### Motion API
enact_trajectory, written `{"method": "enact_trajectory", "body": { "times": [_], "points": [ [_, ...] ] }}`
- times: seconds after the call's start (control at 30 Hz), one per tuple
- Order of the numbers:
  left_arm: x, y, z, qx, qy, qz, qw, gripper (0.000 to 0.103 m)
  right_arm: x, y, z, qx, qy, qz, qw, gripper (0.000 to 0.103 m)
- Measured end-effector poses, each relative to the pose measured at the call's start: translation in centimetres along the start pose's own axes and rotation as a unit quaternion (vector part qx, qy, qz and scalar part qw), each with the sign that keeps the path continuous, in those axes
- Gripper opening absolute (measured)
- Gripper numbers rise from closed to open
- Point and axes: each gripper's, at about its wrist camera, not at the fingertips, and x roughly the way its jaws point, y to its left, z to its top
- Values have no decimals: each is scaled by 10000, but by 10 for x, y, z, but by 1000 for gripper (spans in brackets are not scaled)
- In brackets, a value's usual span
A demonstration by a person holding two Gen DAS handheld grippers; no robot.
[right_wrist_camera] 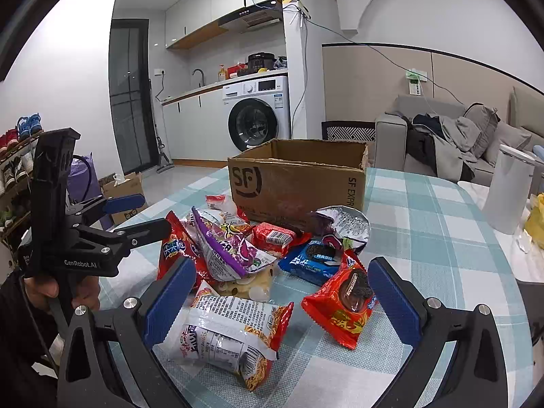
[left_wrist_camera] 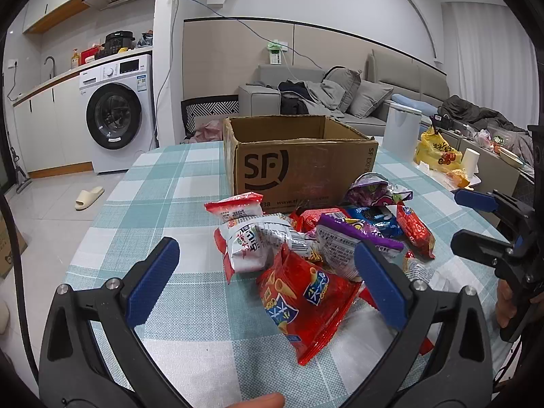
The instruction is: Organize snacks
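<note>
Progress: barely begun | snack packets lie heaped mid-table on the checked cloth, just in front of the open cardboard box | left gripper jaws wide, empty | right gripper jaws wide, empty | every packet appears left to sort.

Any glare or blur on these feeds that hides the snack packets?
Left wrist view: sharp, fisheye bends the edges, silver packet shows mild glare. Right wrist view: sharp too, foil of the noodle packet shines but print stays readable; box evenly lit.
</note>
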Motion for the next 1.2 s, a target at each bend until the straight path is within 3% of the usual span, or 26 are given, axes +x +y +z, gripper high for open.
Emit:
{"method": "enact_trajectory", "body": {
  "times": [1.2],
  "points": [
    [0, 0, 1, 15, 11, -5, 10000, 103, 0, 0, 0, -24, 33, 5, 10000, 103]
  ]
}}
